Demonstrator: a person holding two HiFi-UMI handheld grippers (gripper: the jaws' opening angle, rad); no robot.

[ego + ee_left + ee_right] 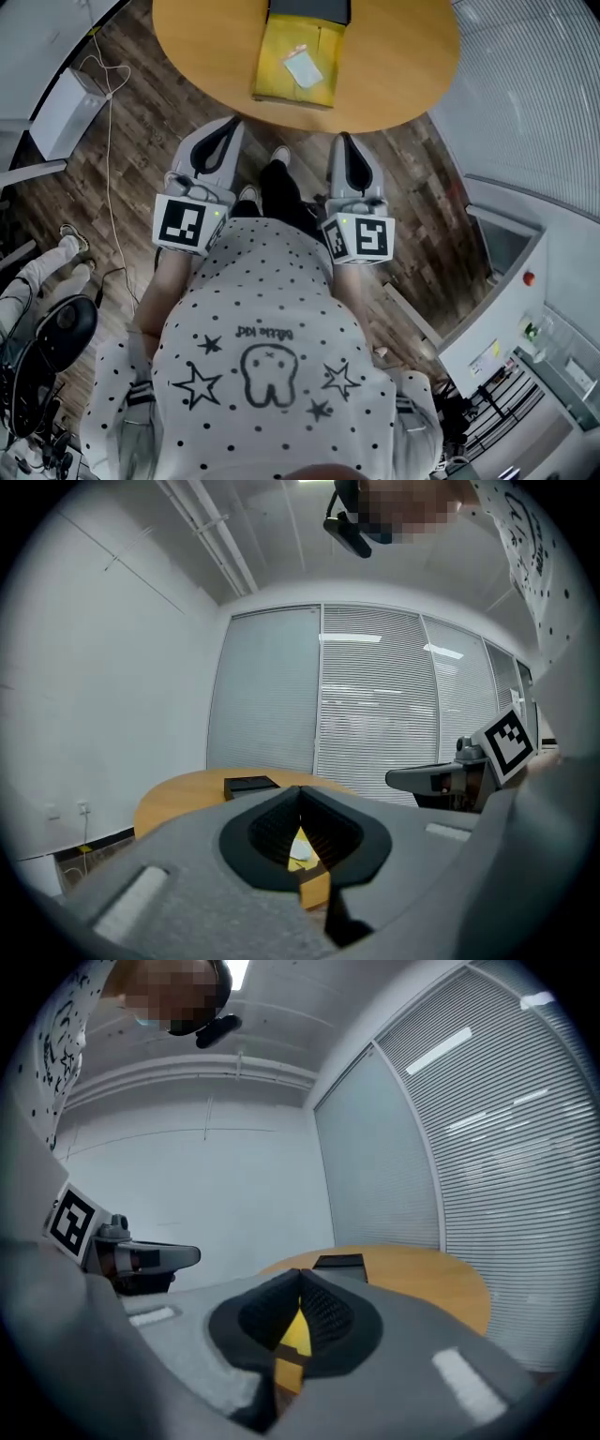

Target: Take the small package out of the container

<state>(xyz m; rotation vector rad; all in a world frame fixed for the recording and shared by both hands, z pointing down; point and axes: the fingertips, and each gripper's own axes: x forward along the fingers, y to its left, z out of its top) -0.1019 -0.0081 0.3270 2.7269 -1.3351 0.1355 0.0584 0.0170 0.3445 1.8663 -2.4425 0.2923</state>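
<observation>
Left gripper [228,131] and right gripper [345,142] both closed on nothing, short of the table [403,66]; small package [303,67] lies flat in yellow container [277,82], so my pinch may skid off or drag the container along.

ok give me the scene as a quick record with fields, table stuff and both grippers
table: round, wooden
container: yellow, near the table's front edge
small package: pale, lying on the container
black object: behind the container
left gripper: shut, empty, short of the table
right gripper: shut, empty, short of the table
task: package not yet picked
</observation>
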